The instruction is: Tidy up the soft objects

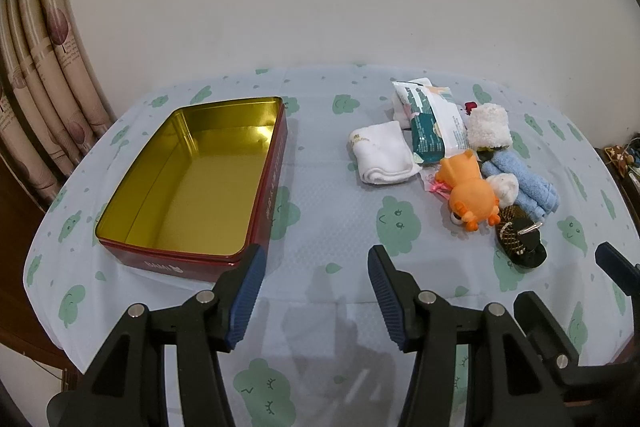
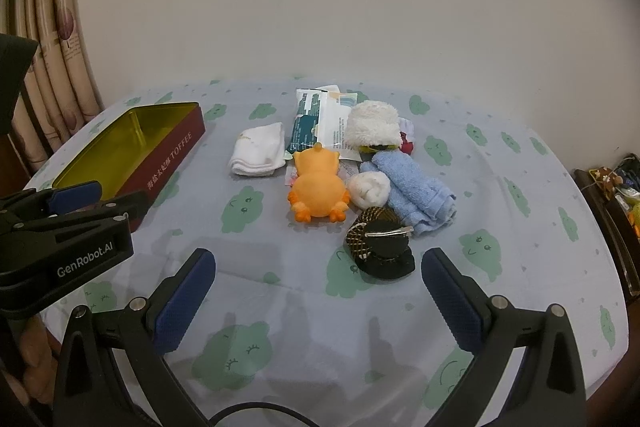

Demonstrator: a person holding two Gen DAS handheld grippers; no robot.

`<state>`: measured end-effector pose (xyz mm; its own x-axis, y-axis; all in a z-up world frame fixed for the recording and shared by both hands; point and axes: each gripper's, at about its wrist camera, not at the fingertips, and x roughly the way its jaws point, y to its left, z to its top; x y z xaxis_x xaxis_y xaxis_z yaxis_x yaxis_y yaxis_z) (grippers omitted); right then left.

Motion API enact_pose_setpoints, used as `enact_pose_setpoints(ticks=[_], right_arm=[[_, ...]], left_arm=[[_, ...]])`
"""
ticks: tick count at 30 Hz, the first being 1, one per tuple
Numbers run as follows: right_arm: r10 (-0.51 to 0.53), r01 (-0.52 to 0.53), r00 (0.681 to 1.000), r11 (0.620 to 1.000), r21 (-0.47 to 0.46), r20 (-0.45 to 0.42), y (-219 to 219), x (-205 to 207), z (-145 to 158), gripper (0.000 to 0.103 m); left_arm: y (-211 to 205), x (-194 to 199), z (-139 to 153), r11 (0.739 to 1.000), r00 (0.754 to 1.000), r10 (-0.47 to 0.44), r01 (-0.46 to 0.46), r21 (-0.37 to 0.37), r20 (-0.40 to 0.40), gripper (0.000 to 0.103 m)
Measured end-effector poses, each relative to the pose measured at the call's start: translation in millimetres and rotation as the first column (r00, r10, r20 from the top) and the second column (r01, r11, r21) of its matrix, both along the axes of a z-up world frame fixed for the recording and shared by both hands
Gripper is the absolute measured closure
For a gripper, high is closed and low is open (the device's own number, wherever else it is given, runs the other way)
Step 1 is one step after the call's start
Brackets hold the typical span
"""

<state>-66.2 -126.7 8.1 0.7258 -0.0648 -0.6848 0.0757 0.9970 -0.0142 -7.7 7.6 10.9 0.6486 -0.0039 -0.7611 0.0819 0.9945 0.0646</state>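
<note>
An open red tin with a gold inside (image 1: 192, 183) sits on the table's left; it also shows in the right wrist view (image 2: 120, 151). A pile of soft things lies to its right: a white folded cloth (image 2: 258, 149), an orange toy duck (image 2: 318, 189), a blue towel (image 2: 412, 187), a white fluffy roll (image 2: 372, 125), a small white ball (image 2: 368, 189), a tissue pack (image 2: 316, 121) and a black woven pouch (image 2: 380, 245). My left gripper (image 1: 316, 297) is open and empty just right of the tin's near corner. My right gripper (image 2: 318, 301) is open and empty, just in front of the pouch.
The table wears a pale blue cloth with green cloud prints (image 1: 320, 227). A curtain (image 1: 40, 87) hangs at the left, a plain wall stands behind. Clutter (image 2: 616, 187) sits off the table's right edge.
</note>
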Motion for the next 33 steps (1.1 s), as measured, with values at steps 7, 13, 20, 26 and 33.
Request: enact_pose_setpoints(ticks=[7,13,20,26,33], right_arm=[[0.001,-0.001,1.000,1.000,-0.001,0.001,0,0,0,0.001],[0.001,-0.001,1.000,1.000,0.002,-0.003,0,0,-1,0.001],[-0.001,0.001,1.000,1.000,0.013,-0.002,-1,0,-2,0.001],[-0.011,0.011,1.000,0.999,0.047,-0.008,-11,3,-4,0.001],[0.013,-0.008,0.997,0.997,0.079,-0.072,-40,16,-10,0.009]], left_arm=[[0,0,0,1.000,1.000,0.000,0.000,-0.001,0.000,0.048],[0,0,0,1.000,1.000,0.000,0.000,0.000,-0.002,0.048],[0,0,-2,1.000,1.000,-0.001,0.001,-0.001,-0.004,0.048],[1,2,-6,1.000,1.000,0.005,-0.005,0.000,-0.012,0.048],[5,6,-10,1.000,1.000,0.011,-0.010,0.003,-0.022,0.048]])
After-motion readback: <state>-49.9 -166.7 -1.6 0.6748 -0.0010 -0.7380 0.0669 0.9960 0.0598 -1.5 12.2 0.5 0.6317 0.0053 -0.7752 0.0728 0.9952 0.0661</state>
